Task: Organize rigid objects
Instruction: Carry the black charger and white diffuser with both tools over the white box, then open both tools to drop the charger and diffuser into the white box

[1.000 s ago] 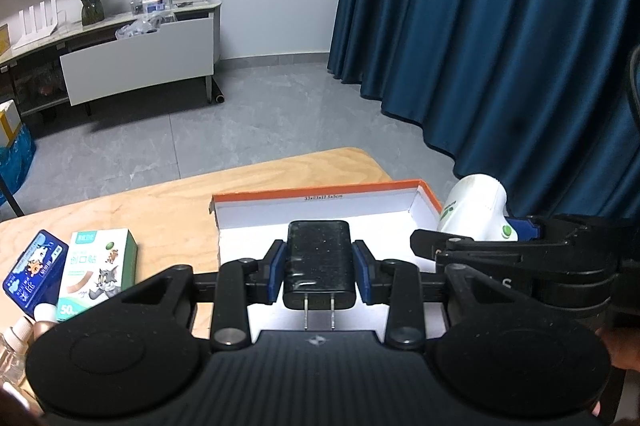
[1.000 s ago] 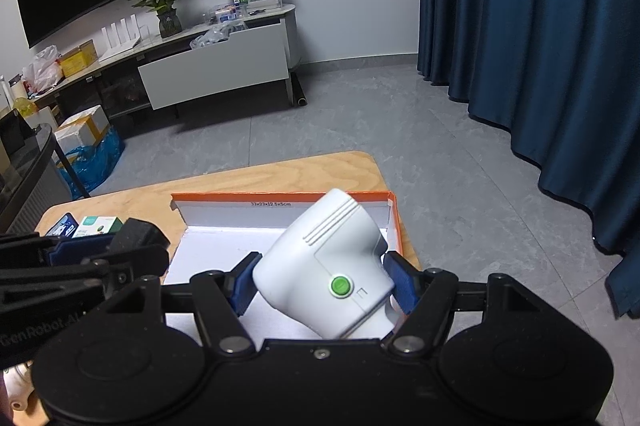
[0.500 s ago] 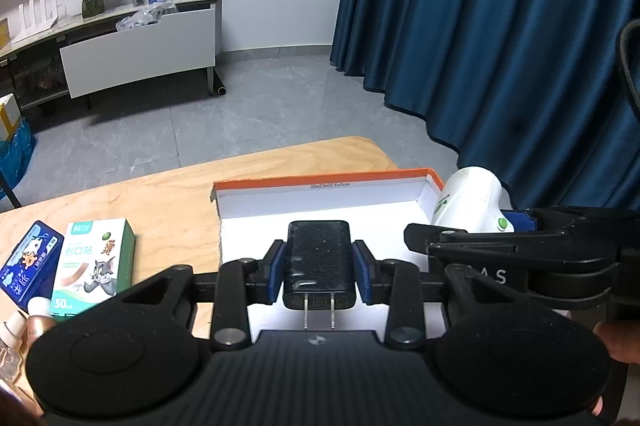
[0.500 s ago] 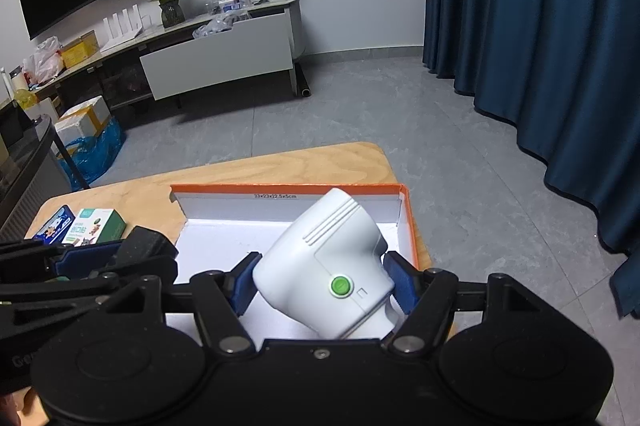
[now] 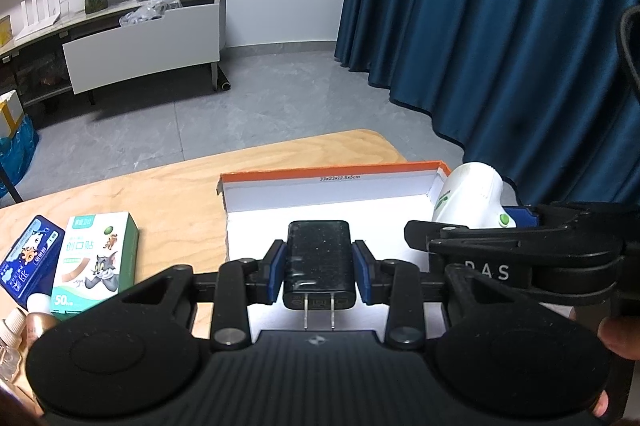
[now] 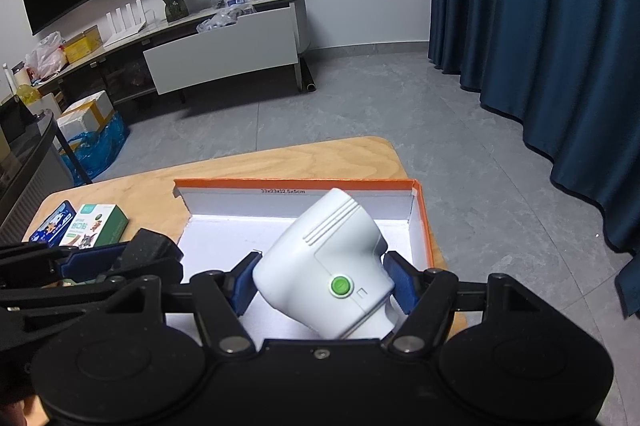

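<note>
Fingers (image 5: 276, 270) of the left gripper (image 5: 319, 272), padded in blue, pinch a black, speckled, slab-shaped charger (image 5: 319, 262), its two metal prongs toward the camera. Right gripper (image 6: 322, 284) fingers (image 6: 244, 286) clamp a smooth white plastic device (image 6: 324, 274) with ribbed vents and a round green button. Both hang over the shallow cardboard box (image 6: 424, 226), orange outside, white inside, at the wooden table's (image 6: 248, 166) far right corner; its visible floor holds nothing. Two small printed cartons (image 5: 94, 258) lie near the left edge.
</note>
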Tool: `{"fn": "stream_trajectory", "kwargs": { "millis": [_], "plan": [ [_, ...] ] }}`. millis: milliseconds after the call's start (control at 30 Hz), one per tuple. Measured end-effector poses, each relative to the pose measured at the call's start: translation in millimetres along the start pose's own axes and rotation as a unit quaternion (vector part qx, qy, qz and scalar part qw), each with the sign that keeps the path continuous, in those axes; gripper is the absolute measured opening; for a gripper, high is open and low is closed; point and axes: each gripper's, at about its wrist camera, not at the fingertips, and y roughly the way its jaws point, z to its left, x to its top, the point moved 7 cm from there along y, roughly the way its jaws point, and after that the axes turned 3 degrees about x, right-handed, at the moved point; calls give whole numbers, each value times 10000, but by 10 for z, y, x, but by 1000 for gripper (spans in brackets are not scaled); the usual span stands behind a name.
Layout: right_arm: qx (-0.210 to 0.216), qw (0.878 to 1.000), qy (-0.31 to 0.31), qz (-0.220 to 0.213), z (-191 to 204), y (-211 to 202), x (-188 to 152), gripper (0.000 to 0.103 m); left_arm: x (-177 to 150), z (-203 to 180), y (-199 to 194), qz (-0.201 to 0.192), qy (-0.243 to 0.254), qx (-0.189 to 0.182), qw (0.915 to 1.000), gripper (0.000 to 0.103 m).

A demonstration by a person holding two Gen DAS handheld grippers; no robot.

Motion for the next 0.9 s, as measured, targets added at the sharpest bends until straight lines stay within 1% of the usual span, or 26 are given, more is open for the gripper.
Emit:
{"fn": "stream_trajectory", "kwargs": {
  "millis": [300, 733, 800, 833, 900],
  "plan": [
    [-2, 10000, 20, 70, 3, 131, 21, 80, -33, 78, 69, 71, -31, 82, 9999, 37],
    [75, 9997, 86, 218, -8, 401, 90, 81, -45, 99, 207, 146, -62, 46, 9999, 37],
    [66, 9999, 34, 126, -10, 412, 133, 80, -39, 89, 235, 139, -68, 6, 9999, 37],
    [48, 10000, 30, 34, -21, 394, 167, 85, -39, 82, 249, 145, -69, -5, 9999, 37],
    [62, 9999, 63, -81, -50, 353, 234, 86, -33, 63, 282, 158, -52, -29, 9999, 37]
  ]
}}
